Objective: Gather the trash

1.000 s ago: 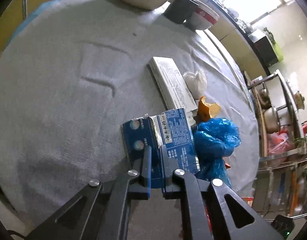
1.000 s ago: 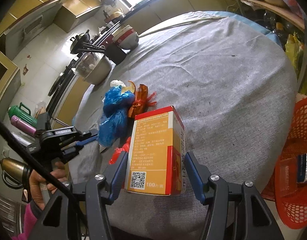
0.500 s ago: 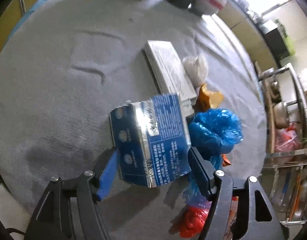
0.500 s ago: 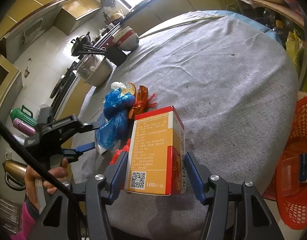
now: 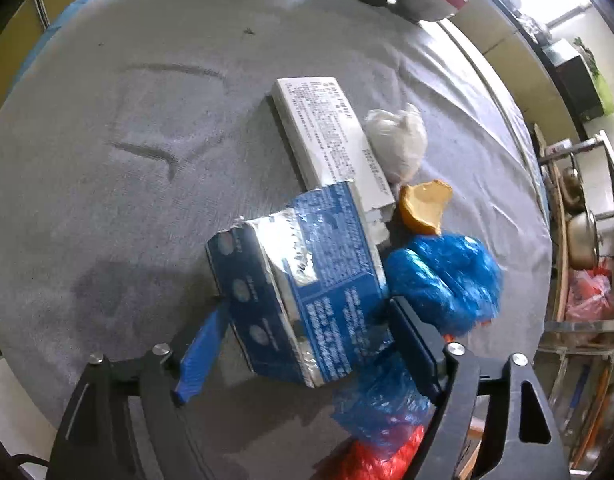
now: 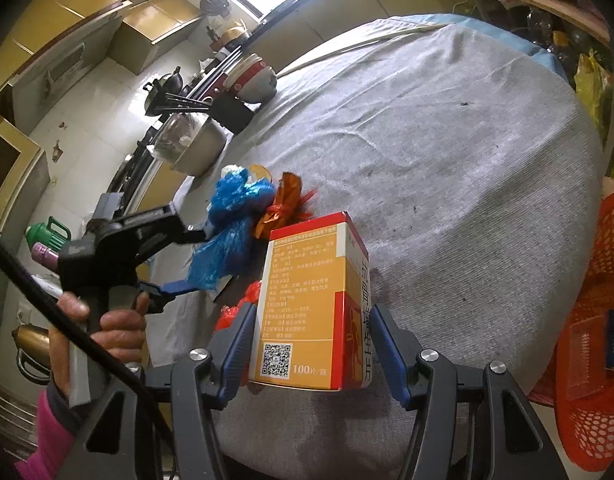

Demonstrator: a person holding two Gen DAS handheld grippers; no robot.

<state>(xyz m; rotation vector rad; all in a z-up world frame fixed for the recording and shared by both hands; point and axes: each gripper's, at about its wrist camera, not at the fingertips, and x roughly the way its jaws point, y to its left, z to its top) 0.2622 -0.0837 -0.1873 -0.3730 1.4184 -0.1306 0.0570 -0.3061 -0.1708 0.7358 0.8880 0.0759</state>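
Observation:
A torn blue carton (image 5: pixel 303 300) lies on the grey tablecloth between the fingers of my left gripper (image 5: pixel 307 320), which is open around it. Beside it are a blue plastic bag (image 5: pixel 443 280), an orange peel (image 5: pixel 425 208), a white wad (image 5: pixel 399 144), a long white box (image 5: pixel 331 140) and a red wrapper (image 5: pixel 379 456). My right gripper (image 6: pixel 311 344) is open, its fingers on either side of an upright orange-and-red box (image 6: pixel 311 304). The left gripper (image 6: pixel 187 256) also shows in the right wrist view, by the blue bag (image 6: pixel 231 224) and a red-orange wrapper (image 6: pixel 283 208).
A red mesh basket (image 6: pixel 587 320) with trash in it hangs at the table's right edge. Bowls (image 6: pixel 251 80), a black holder (image 6: pixel 233 114) and a metal pot (image 6: pixel 195 144) stand at the table's far edge. Shelves with pots (image 5: pixel 579 232) lie beyond the table.
My left gripper opened from shut on the blue carton's edge and now straddles the carton, which looks closer and tilted. My right gripper and the orange box have not moved.

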